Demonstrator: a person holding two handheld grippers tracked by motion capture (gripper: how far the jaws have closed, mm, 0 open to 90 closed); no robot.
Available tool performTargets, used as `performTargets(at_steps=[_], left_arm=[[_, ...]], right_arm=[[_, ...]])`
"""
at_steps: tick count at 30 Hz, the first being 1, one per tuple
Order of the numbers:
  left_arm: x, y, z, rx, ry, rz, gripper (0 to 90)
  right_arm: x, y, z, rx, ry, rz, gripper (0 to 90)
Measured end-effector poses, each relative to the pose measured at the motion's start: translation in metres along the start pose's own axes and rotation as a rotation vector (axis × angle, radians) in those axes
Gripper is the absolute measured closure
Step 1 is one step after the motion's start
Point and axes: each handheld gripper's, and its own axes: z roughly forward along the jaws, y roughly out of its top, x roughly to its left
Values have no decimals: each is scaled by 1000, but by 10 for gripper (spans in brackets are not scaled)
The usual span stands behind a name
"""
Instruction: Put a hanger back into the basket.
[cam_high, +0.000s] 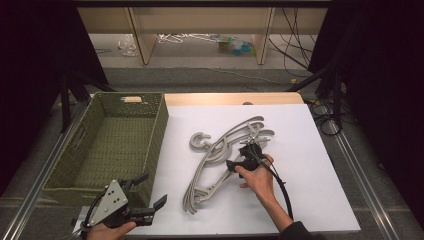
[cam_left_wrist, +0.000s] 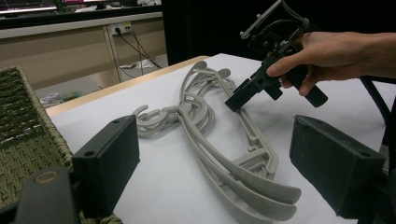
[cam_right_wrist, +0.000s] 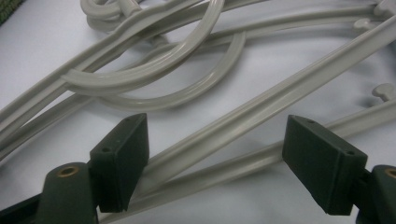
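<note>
Several grey plastic hangers (cam_high: 220, 155) lie tangled in a pile on the white sheet (cam_high: 305, 150). A hand holds my right gripper (cam_high: 236, 159) low over the pile's right side. In the right gripper view this gripper (cam_right_wrist: 219, 163) is open, with a straight hanger bar (cam_right_wrist: 261, 112) running between its jaws. My left gripper (cam_high: 151, 190) is open and holds nothing, at the table's front left beside the basket. In its own view the left gripper (cam_left_wrist: 222, 163) faces the hangers (cam_left_wrist: 210, 121) and the right gripper (cam_left_wrist: 240, 95) beyond them.
A green woven basket (cam_high: 157, 135) with nothing inside stands on the table's left, its wall close to my left gripper (cam_left_wrist: 23, 130). The right gripper's black cable (cam_high: 285, 192) loops over the sheet. Beyond the table's far edge are shelf legs and clutter on the floor.
</note>
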Motion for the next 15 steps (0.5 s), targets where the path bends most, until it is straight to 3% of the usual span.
performTargets(at_steps=[2, 4, 5, 6, 8, 10, 11, 12, 15], left_arm=[[0, 0, 0, -2, -2, 10, 157], [0, 0, 0, -2, -2, 9, 158], [0, 0, 0, -3, -3, 7, 158], [0, 0, 0, -5, -3, 4, 157], [0, 0, 0, -5, -5, 7, 157], [-1, 1, -1, -5, -6, 3, 158], [-1, 1, -1, -9, -5, 2, 158], [0, 1, -1, -13, -6, 6, 158], [0, 1, -1, -9, -5, 6, 157]], right_arm=[[-4, -1, 2, -1, -1, -29, 244], [-4, 0, 2, 14, 2, 5, 259], [-4, 1, 1, 24, 16, 46, 270], [-8, 1, 2, 15, 10, 18, 292], [-11, 1, 0, 16, 25, 21, 345], [-14, 2, -2, 30, 41, 50, 384], [-18, 2, -2, 25, 70, 49, 406], [-18, 3, -3, 29, 101, 86, 414], [-20, 3, -3, 36, 92, 76, 423]])
